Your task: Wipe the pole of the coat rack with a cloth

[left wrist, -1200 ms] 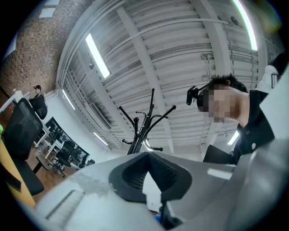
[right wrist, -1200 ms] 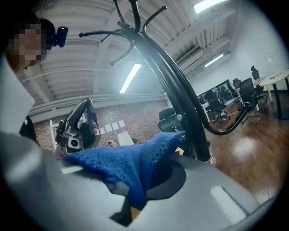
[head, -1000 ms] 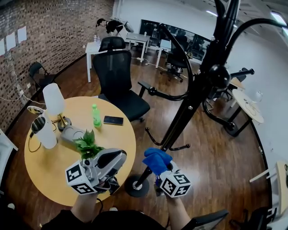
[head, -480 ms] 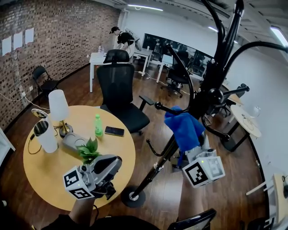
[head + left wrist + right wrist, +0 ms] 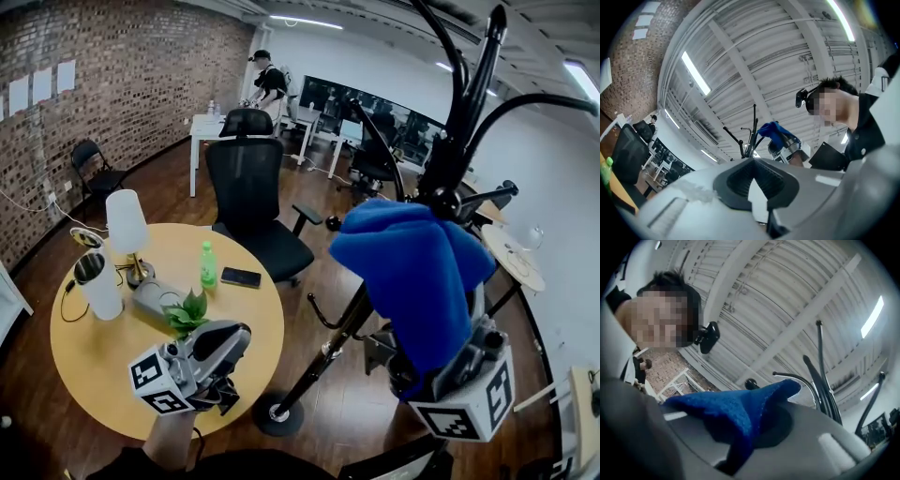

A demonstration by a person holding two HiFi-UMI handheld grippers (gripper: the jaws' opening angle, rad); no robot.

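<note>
Right gripper [image 5: 761, 434]: at lower right of head view, marker cube toward camera, jaws clamped on blue cloth [image 5: 412, 272]. Cloth draped over jaws and bunched upward, filling centre right of head view. In right gripper view, fold of cloth pinched between pads, its tip pointing toward rack arms [image 5: 375, 141] at right of frame.

Coat rack pole [image 5: 342, 328]: black, slanting in head view from round base [image 5: 279, 414] at bottom centre up to hub [image 5: 441, 202] at upper right, with curved arms branching above. Cloth in front of pole's middle stretch, just below hub; contact with pole not determinable. In left gripper view, cloth just right of rack top, at centre of frame.

Left gripper [image 5: 230, 339]: at lower left of head view, over near edge of round table [image 5: 94, 375], well apart from pole. Jaws drawn together, nothing between pads; aimed up at ceiling.

On table, at left of frame: white lamp [image 5: 125, 225], green bottle [image 5: 207, 264], dark phone [image 5: 242, 277], small plant [image 5: 186, 311] just beyond left gripper. Black chair [image 5: 248, 187] behind table, upper centre. Person [image 5: 270, 80] standing at far desk, top centre.
</note>
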